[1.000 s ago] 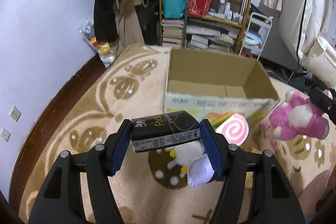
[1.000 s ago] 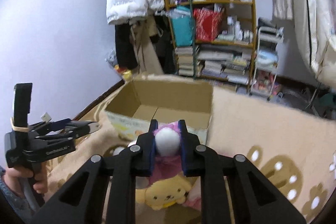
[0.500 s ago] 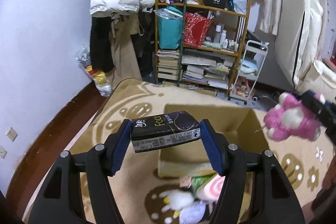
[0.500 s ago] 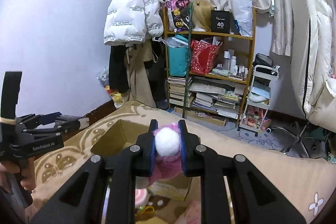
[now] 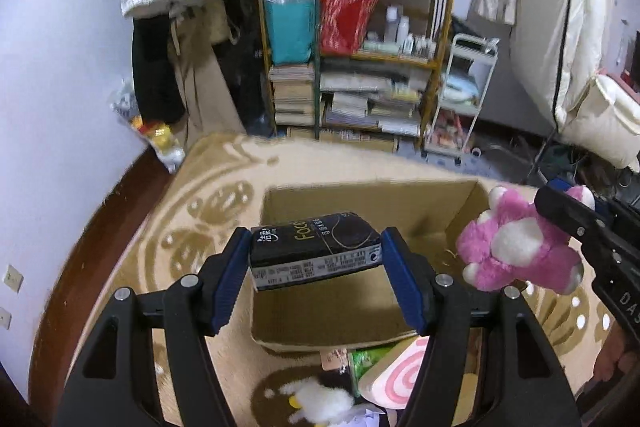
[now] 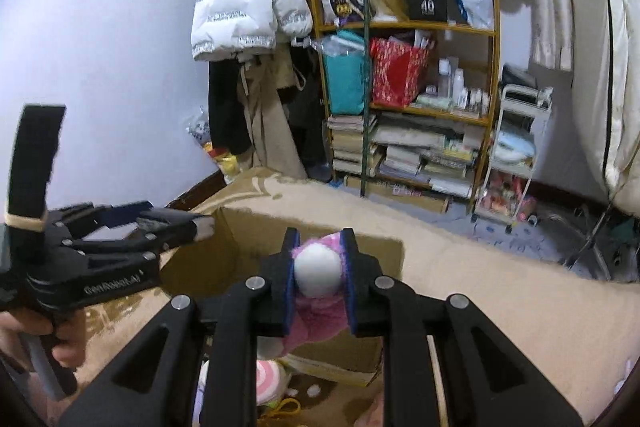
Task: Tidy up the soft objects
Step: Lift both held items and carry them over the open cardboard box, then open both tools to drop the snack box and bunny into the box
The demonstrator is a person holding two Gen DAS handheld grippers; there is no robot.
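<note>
Carrying both loads over the cardboard box (image 5: 460, 223) — I read this as the drop-off step. My left gripper (image 5: 316, 259) is clamped on the black tissue pack (image 5: 314, 247), centre of the left wrist frame, hanging above the box's open mouth. My right gripper (image 6: 319, 267) is pinched tight on the pink plush toy (image 5: 516, 247), which hangs over the box's right wall at mid-right of that frame. Next move, I judge: lower a bit, then release both inside. The pack is a glossy, squashy film-wrapped brick; the plush is fuzzy, with white paws. Box is plain brown corrugated, flaps open. Swirl cushion (image 5: 400, 375) and white fluffy toy (image 5: 320, 399) lie on the patterned rug (image 5: 208, 195) at bottom — not yet packed.
</note>
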